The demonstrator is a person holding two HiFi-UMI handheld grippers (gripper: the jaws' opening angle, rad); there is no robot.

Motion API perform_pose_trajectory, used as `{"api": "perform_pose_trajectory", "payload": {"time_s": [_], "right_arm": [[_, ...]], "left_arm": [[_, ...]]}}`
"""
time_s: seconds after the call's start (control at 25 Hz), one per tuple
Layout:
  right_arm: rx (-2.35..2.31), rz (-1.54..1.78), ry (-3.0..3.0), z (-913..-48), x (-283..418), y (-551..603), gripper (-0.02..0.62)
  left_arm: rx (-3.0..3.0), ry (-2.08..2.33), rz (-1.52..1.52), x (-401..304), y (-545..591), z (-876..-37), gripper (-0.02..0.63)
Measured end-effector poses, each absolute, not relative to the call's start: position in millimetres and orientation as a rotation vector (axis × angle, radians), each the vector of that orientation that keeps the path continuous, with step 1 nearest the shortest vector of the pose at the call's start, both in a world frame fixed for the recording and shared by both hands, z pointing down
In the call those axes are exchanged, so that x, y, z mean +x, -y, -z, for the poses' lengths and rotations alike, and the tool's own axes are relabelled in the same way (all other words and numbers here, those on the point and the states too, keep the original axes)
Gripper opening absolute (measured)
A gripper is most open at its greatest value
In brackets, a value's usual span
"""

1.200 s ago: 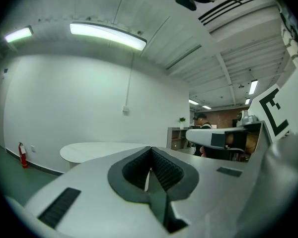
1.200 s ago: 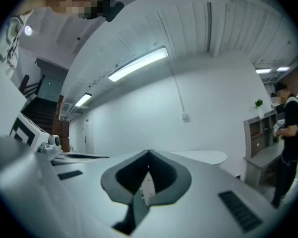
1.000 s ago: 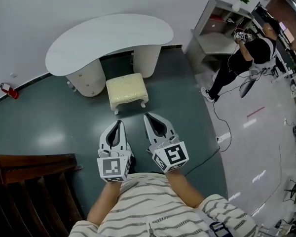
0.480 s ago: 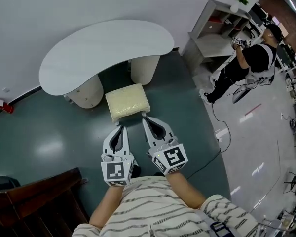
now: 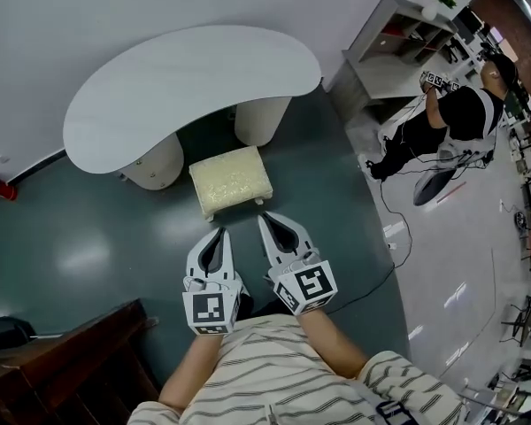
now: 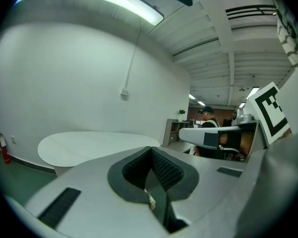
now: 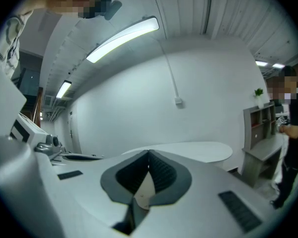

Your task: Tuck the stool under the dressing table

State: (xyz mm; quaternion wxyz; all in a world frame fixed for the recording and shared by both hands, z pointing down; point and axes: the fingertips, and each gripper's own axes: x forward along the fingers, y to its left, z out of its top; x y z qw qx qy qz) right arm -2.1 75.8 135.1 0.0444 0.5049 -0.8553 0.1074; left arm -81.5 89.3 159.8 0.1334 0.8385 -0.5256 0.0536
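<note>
Step in hand: approach to the push, with the tuck itself not yet made. The stool (image 5: pixel 231 178) stands on the dark floor (image 5: pixel 88 237), squarely before the opening between the two pedestals of the dressing table (image 5: pixel 186 82). Its far edge lies just beside the front edge of the table top, and the cushion is fully in sight, so I judge it outside the recess.

You hold the left tongs (image 5: pixel 218 235) and the right tongs (image 5: pixel 265 221) side by side, both aimed at the stool's near edge. The left stops short of it. The right tip is just beside the near right leg; contact cannot be confirmed from the head view. In each gripper view the pads meet at the tip with nothing clamped between them: both tongs are closed and empty.

Next move, in my judgement: bring both closed tips against the near side of the seat frame, one towards each corner, and press evenly forward. Uneven pressure would likely turn the stool towards the left pedestal (image 5: pixel 155 162) or the right pedestal (image 5: pixel 261 122). Keep the line centred on the opening.
</note>
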Motion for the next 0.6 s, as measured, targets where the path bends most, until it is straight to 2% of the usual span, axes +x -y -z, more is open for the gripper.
{"api": "perform_pose_trajectory", "payload": {"time_s": [0.32,0.6], "right_arm": [[1.478,-0.370,2.596,-160,-9,-69,0.012],[1.408,-0.411,2.597,-185,8,-58,0.012]], "left_arm": [[2.379,1.530,-0.190,-87,-83,-187,0.006],[2.360,1.550,-0.266,-65,-71,-207,0.006]]}}
